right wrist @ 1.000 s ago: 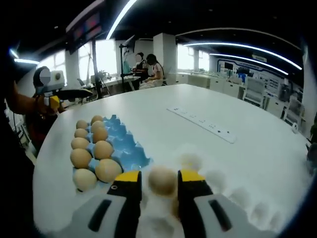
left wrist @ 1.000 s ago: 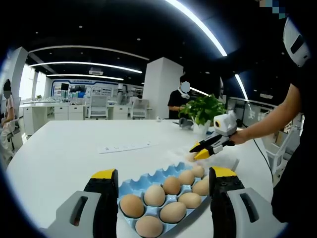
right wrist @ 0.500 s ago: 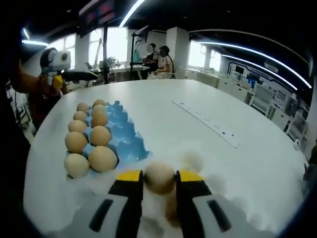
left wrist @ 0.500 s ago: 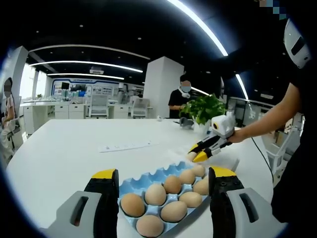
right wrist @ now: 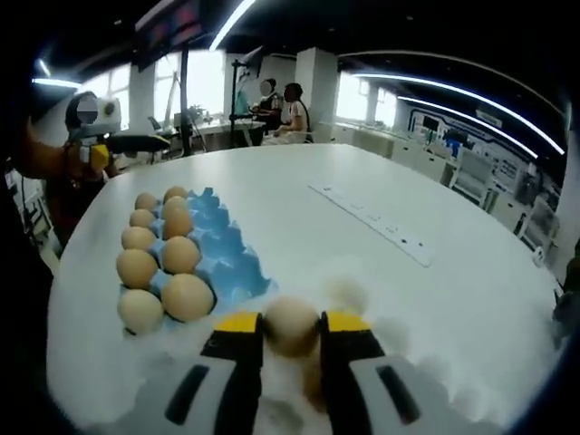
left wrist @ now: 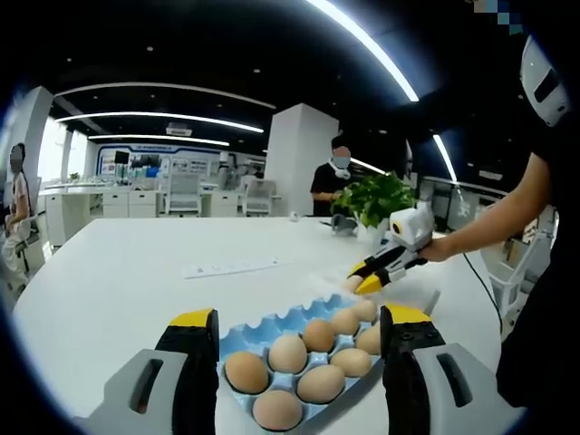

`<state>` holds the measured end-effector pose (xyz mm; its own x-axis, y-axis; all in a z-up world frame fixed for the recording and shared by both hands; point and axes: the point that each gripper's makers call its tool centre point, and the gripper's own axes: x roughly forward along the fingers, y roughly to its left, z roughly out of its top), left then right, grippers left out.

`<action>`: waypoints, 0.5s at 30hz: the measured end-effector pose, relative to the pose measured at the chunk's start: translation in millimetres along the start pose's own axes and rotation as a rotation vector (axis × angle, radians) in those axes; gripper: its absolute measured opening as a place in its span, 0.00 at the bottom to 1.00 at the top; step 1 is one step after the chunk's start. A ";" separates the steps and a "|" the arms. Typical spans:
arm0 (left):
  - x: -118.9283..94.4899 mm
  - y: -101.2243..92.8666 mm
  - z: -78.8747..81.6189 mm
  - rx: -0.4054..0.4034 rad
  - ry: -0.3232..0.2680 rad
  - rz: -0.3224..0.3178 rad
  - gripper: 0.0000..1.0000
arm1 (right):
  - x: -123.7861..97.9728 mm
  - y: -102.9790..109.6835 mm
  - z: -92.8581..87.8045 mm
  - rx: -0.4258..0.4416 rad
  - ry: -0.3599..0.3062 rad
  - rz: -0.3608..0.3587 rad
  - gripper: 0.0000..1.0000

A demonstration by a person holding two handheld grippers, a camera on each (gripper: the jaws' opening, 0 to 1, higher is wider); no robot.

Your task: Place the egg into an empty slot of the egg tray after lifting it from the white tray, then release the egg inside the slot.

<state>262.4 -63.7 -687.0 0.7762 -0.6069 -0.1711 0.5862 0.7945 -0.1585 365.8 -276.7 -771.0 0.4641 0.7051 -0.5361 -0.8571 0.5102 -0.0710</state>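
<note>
So that it can be carried to a free slot, the right tool clamps the egg above the white tray, near the blue egg tray; the left tool stands apart.

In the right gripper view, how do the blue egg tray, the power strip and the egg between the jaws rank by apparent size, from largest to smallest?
1. blue egg tray, which looks largest.
2. power strip, long but thin and farther away.
3. egg held by the right gripper, smallest, although nearness to the camera enlarges it.
</note>
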 end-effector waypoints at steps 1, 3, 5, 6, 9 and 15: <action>-0.2 -0.3 -0.1 0.002 0.001 -0.002 0.73 | -1.1 -0.7 2.5 0.014 -0.011 -0.004 0.24; -0.5 -0.7 -0.3 0.005 0.002 -0.002 0.74 | -4.3 -2.1 6.9 0.027 -0.026 -0.007 0.24; -0.6 1.0 -0.6 0.012 0.001 0.007 0.76 | -7.8 -2.0 10.6 0.031 -0.035 -0.010 0.24; -0.6 1.4 -0.6 0.010 0.000 0.008 0.76 | -9.4 -1.3 12.1 0.038 -0.040 -0.010 0.24; -0.2 0.6 -0.6 0.007 -0.001 0.003 0.76 | -10.7 4.2 15.9 0.046 -0.047 -0.008 0.24; 0.4 -2.0 -2.1 -0.001 -0.002 -0.009 0.74 | -10.3 13.3 27.1 0.052 -0.069 0.005 0.24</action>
<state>261.0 -65.6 -688.8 0.7712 -0.6141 -0.1677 0.5932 0.7889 -0.1608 355.6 -263.8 -743.6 0.4759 0.7392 -0.4766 -0.8474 0.5304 -0.0237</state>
